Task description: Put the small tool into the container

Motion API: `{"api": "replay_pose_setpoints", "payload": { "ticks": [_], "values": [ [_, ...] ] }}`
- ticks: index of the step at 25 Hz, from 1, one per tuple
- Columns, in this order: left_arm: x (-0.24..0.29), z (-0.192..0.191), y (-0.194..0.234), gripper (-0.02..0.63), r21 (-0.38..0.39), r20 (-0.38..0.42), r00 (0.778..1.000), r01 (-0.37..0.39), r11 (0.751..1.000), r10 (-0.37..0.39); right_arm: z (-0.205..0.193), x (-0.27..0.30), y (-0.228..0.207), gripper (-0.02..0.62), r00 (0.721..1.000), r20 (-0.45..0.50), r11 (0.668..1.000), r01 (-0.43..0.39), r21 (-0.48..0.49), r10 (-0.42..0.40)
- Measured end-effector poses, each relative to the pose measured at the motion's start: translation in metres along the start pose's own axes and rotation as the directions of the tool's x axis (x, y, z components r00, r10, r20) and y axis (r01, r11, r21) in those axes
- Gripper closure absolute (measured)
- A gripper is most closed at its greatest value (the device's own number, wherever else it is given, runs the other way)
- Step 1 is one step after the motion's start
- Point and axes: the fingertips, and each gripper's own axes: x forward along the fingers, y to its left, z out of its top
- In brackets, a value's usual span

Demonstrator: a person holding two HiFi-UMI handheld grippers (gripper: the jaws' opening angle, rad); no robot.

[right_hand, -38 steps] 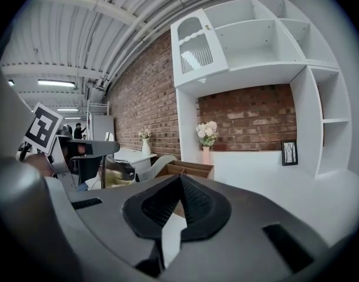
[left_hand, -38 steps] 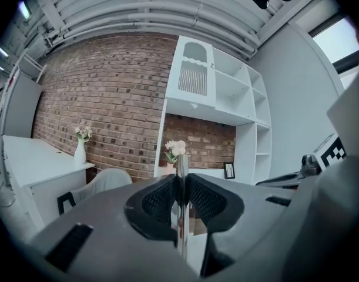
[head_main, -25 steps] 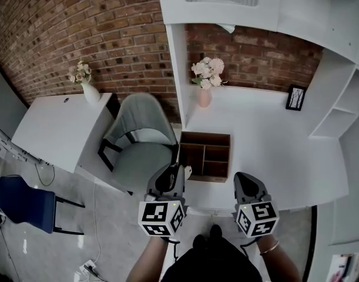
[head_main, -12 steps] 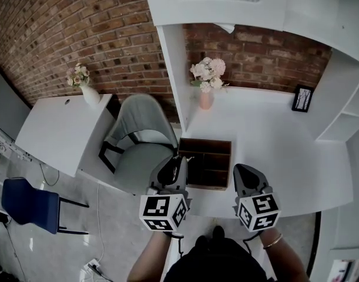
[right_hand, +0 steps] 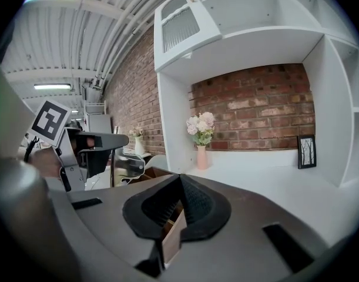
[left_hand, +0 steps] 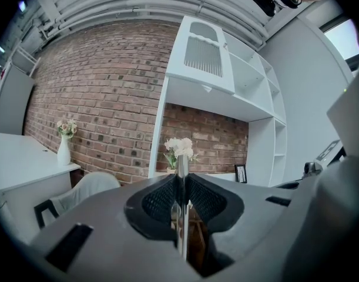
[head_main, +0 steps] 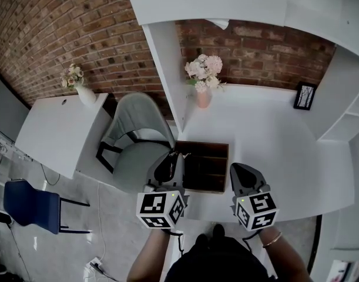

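A brown wooden container (head_main: pixel 205 167) with several open compartments sits at the near left edge of the white desk (head_main: pixel 267 140). My left gripper (head_main: pixel 169 164) hovers at the container's left rim. It is shut on the small tool (left_hand: pixel 180 207), a thin shiny metal strip standing upright between the pads. The left gripper (right_hand: pixel 94 147) with that tool also shows at the left of the right gripper view. My right gripper (head_main: pixel 240 178) hangs just right of the container, over the desk's front edge. Its jaws are shut with nothing in them, and the container's wooden wall (right_hand: pixel 173 238) shows below them.
A pink vase of flowers (head_main: pixel 203 93) and a small picture frame (head_main: pixel 304 96) stand at the back of the desk. White shelves rise on the right. A grey chair (head_main: pixel 135 137) stands left of the desk, with a white side table (head_main: pixel 56 134) and a blue chair (head_main: pixel 26 201) beyond.
The view has shifted toward the desk. My left gripper with the tool has come up to the container's left rim, and the right gripper has closed in on its right side.
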Motion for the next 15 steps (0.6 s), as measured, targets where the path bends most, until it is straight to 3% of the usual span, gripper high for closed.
{"api": "replay_pose_setpoints", "payload": {
  "ticks": [15],
  "values": [
    [0.01,-0.024,0.008,0.528,-0.031,0.0,1.0,-0.016,0.999,0.016,-0.013,0.009,-0.006,0.592,0.999,-0.042,1.0,-0.007,0.011,0.008]
  ]
}}
